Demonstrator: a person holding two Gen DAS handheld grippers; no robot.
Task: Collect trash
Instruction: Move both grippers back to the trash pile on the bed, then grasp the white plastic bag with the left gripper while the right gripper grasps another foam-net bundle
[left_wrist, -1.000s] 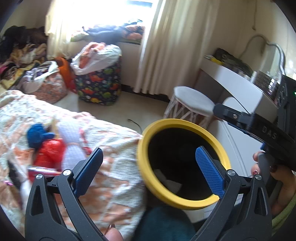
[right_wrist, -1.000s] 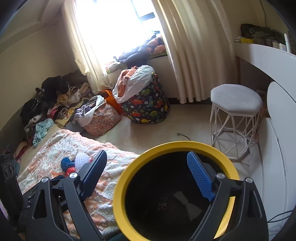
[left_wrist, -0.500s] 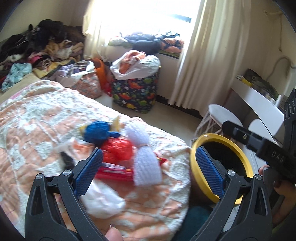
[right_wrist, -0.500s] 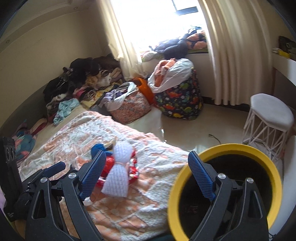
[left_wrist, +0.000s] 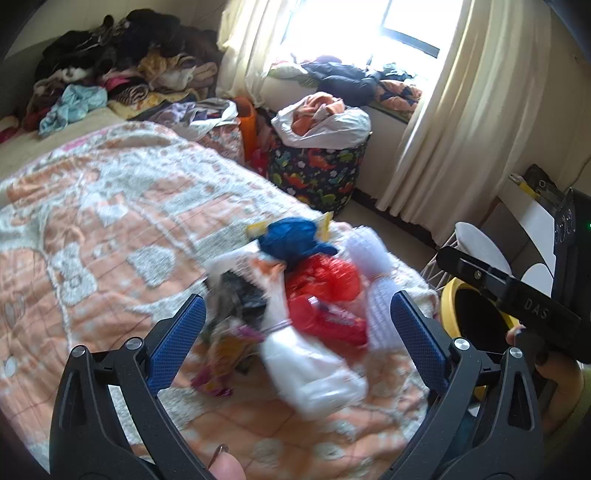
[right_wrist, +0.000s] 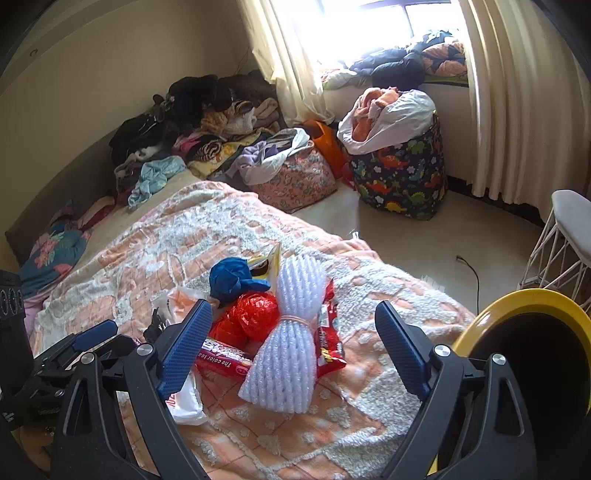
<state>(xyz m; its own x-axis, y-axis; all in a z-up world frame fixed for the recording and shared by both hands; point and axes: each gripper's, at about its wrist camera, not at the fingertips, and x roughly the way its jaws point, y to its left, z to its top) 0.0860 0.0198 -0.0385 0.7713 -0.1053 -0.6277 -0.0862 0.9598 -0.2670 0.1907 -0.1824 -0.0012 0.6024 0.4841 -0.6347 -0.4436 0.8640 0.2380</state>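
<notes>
Both claws are swinging away from the yellow-rimmed bin (right_wrist: 524, 332) and onto the trash pile (right_wrist: 280, 332) lying on the bed (right_wrist: 129, 266), which a second ago was barely in sight. The left claw (left_wrist: 295, 339) and right claw (right_wrist: 293, 347) are both hanging wide apart and empty. To me, that means they are lining up a fresh pick, with the bin waiting just beside the bed's edge.

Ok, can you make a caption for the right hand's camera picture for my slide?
Open right gripper hovers over a trash pile on the bed, yellow bin alongside.
</notes>
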